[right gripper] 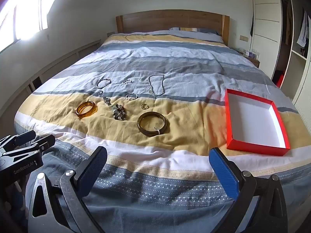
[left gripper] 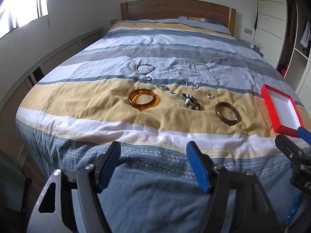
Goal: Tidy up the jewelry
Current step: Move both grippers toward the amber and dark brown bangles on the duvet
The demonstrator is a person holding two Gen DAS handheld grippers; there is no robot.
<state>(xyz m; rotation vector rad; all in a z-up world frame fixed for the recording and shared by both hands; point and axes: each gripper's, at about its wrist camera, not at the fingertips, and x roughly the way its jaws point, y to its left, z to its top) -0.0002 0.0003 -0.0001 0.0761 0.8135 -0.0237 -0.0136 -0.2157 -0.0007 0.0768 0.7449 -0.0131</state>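
Observation:
Several pieces of jewelry lie spread on the striped bedspread: an amber bangle, a dark brown bangle, a beaded bracelet, a silver necklace, a thin silver bangle and small rings. An empty red box with white inside sits at the right. My left gripper hovers open over the bed's near end, short of the jewelry. My right gripper is open too, near the box's front edge, holding nothing.
A wooden headboard and pillows stand at the far end. White wardrobes line the right wall, with a nightstand beside the bed. A window lights the left wall above low cabinets.

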